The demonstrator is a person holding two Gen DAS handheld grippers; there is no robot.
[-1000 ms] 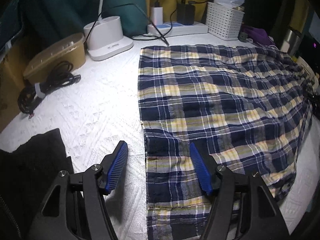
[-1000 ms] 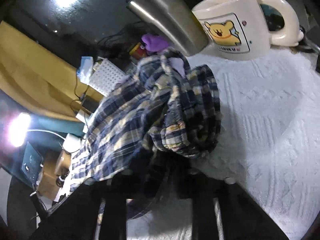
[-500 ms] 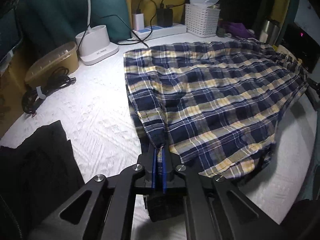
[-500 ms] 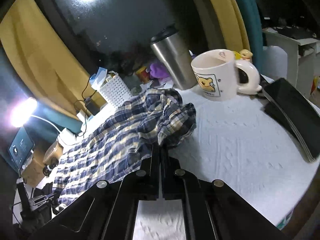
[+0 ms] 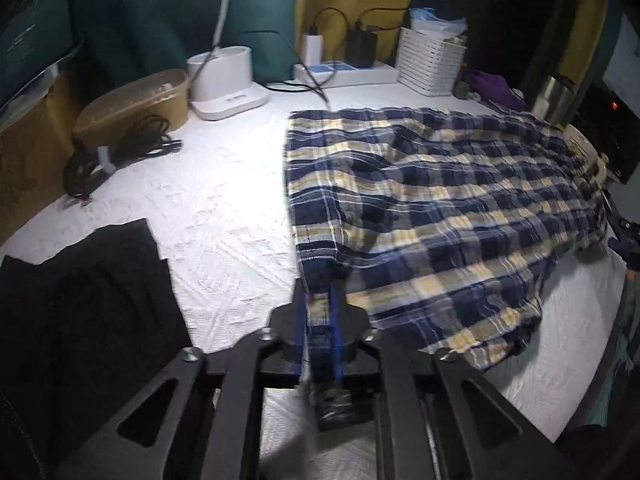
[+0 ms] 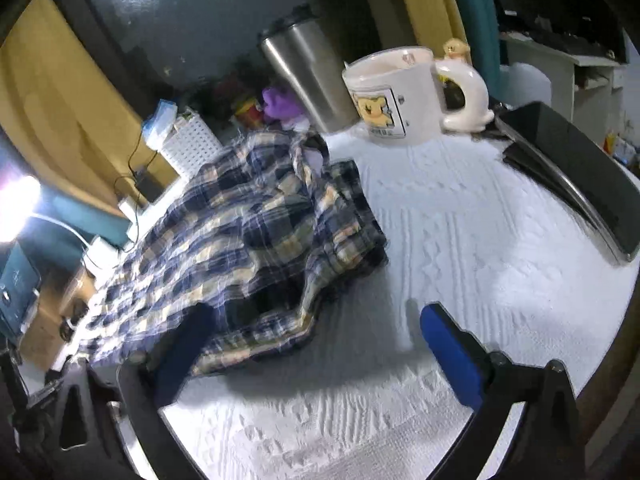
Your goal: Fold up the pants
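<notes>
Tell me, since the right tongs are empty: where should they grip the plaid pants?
Probably the bunched waistband end of the plaid pants, coming from the bare cloth side near the mug: its raised edge gives the open right tongs something to pinch.

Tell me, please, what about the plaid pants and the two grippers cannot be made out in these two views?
- Left wrist view: the plaid pants hem inside the left gripper is motion-blurred; whether the pads press it is unclear.
- Right wrist view: the right gripper stands open, its left finger smeared against the blurred cloth; contact is unclear.
- Both views: the pants' underside and fold layers are hidden by the top layer.
</notes>
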